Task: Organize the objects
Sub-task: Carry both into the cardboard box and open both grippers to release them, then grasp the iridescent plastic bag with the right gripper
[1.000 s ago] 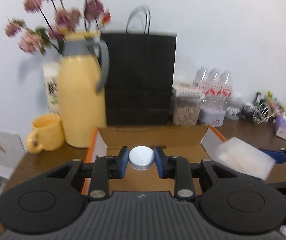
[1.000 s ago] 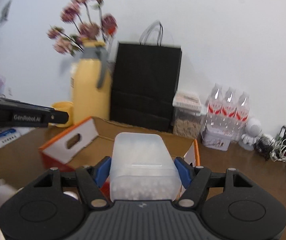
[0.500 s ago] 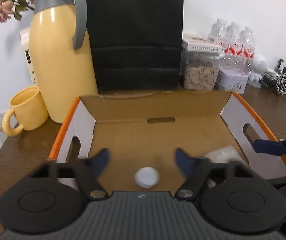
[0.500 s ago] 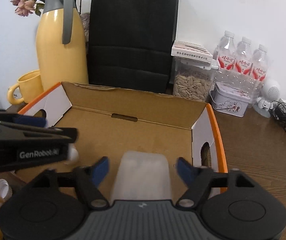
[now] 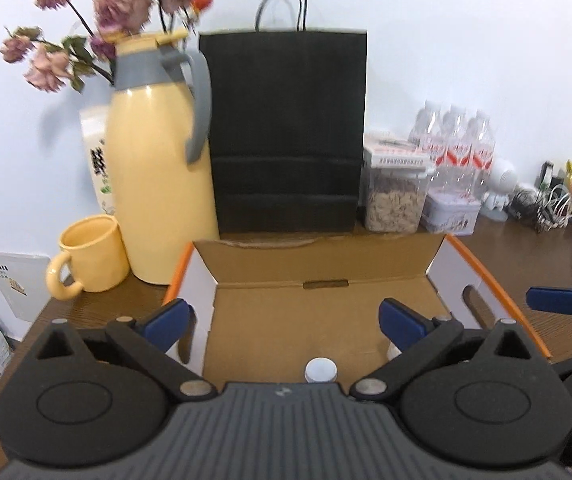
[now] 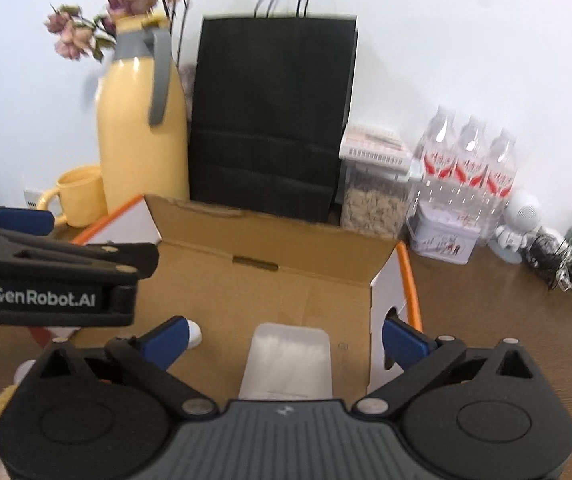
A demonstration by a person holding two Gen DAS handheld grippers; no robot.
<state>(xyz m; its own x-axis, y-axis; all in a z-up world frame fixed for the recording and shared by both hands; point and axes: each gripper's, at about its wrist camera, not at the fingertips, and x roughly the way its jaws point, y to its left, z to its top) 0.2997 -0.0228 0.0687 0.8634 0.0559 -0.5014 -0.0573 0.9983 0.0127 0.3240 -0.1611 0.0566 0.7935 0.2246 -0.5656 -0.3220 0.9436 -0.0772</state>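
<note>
Both tools just after release: the left gripper (image 5: 284,320), jaws just opened wide, stands above the white-capped bottle (image 5: 320,370); the right gripper (image 6: 286,338), likewise spread, clears the translucent container (image 6: 288,360); both apparently rest inside the cardboard box (image 5: 318,264), so two items seem stowed.

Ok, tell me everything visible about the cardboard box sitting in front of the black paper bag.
The cardboard box is an open, shallow tray of brown corrugated card, with white outer side walls, orange top edges and cut-out hand holes in both sides. A slot shows in its back wall. It sits flat on the dark wooden table, just in front of the black bag. Inside on its floor lie a frosted plastic container near the right wall and a small white-capped bottle. No jaws touch it.
</note>
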